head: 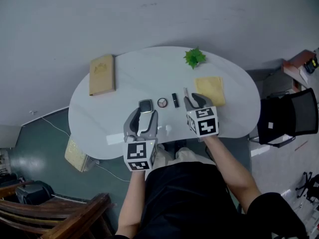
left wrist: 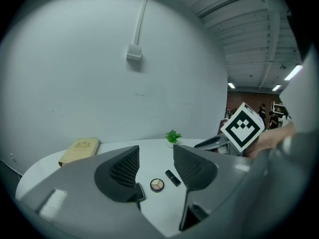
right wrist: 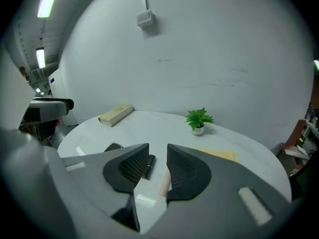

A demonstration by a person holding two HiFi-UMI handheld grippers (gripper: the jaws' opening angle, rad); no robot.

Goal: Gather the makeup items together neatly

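My left tongs (head: 143, 116) hang half-open and empty by the dark compact (head: 145, 105), just left of the round eyeshadow pan (head: 162, 102). My right tongs (head: 193, 99), narrower and also empty, sit right of the pan, past the lipstick (head: 175, 99). I'd nudge each item gently toward the pan, keeping it flat on the table (head: 139, 68).

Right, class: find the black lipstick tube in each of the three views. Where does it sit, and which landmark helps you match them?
Head view: black lipstick tube mid-picture, just right of the round palette.
Left gripper view: tube low centre, again right of the palette.
Right gripper view: tube low centre, partly hidden.
Shared landmark: the small green plant, beyond the tube in every view.
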